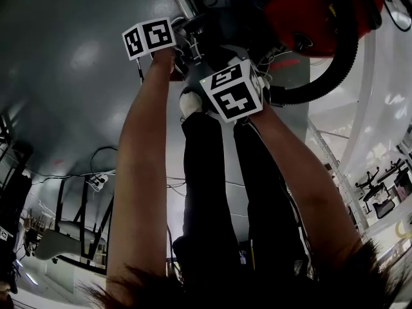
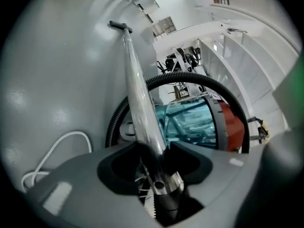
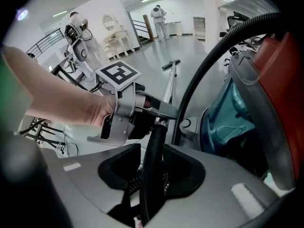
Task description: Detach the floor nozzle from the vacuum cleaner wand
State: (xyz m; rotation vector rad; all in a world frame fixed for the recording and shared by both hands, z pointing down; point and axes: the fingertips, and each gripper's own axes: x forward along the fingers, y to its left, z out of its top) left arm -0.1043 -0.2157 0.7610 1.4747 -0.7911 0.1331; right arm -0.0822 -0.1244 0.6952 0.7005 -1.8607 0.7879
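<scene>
The left claw (image 2: 154, 161) is clenched on the wand (image 2: 142, 108). The chrome tube fills the gap between its two dark pads, close to the tube's near end, where the metal meets a black pipe (image 3: 153, 160). From the claw the wand runs straight ahead and away over the grey floor (image 2: 52, 70). The nozzle (image 2: 121, 26) sits at the wand's far end, well apart from the claw and straight out in front of it. It is attached to the wand and lies crosswise on the floor.

The right claw (image 3: 152, 167) is grasping the black pipe, which stands between its pads and rises ahead of it to the joint with the wand. The left claw is just beyond, at that joint, so the two claws are near each other, one on either side of it. From the right claw the nozzle shows far ahead, past the left claw, as a small crossbar at the wand's tip.

The vacuum (image 2: 199, 125), with a clear teal bin and red shell, stands just right of both claws. Its black hose (image 2: 190, 79) arches over it behind the wand. A white cord (image 2: 53, 151) loops on the floor to the left of the left claw.
</scene>
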